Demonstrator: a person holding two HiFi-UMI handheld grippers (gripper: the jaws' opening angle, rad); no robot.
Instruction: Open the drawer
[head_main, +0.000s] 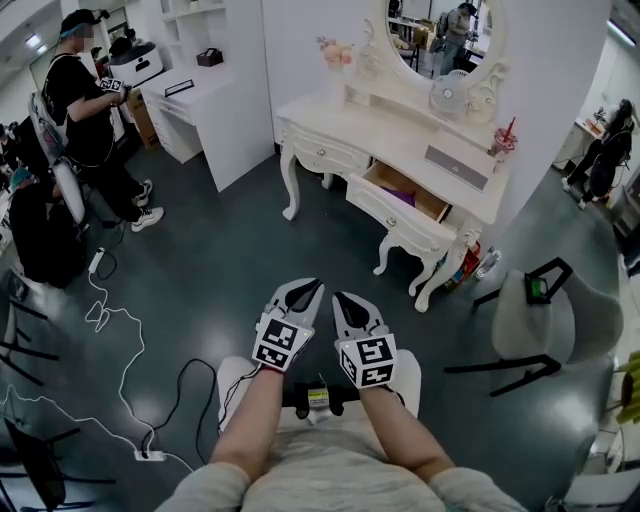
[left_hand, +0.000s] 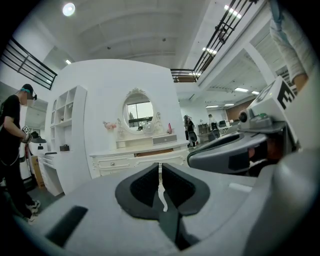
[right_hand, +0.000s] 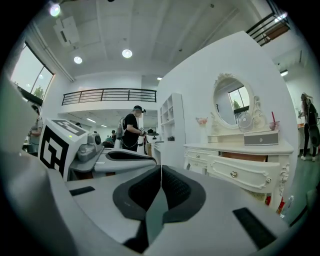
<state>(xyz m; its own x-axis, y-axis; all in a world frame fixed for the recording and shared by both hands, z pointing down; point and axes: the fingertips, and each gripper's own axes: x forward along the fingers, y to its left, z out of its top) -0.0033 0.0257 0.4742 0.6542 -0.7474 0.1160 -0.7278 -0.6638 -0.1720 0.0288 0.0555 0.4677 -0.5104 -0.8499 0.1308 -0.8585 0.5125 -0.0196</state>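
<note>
Standing side by side above the dark grey floor (head_main: 215, 270), the left gripper (head_main: 305, 290) and the right gripper (head_main: 346, 300) both have their jaws together. Each gripper view confirms the pads meeting with nothing between them. The right gripper's marker cube lies just beside the left gripper's. A white cable (head_main: 108, 320) trails on the floor off to the left of the left gripper. A grey padded chair (head_main: 545, 318) stands to the right of the right gripper. Ahead of both grippers and somewhat to their right, well apart from the jaws, stands the white carved dressing table (head_main: 400, 138). Its white wooden drawer (head_main: 392, 212) is pulled out, showing a brown interior. An oval mirror (head_main: 440, 30) rises behind it. Farthest left, a person in black clothing (head_main: 85, 100) stands by white shelving.
</note>
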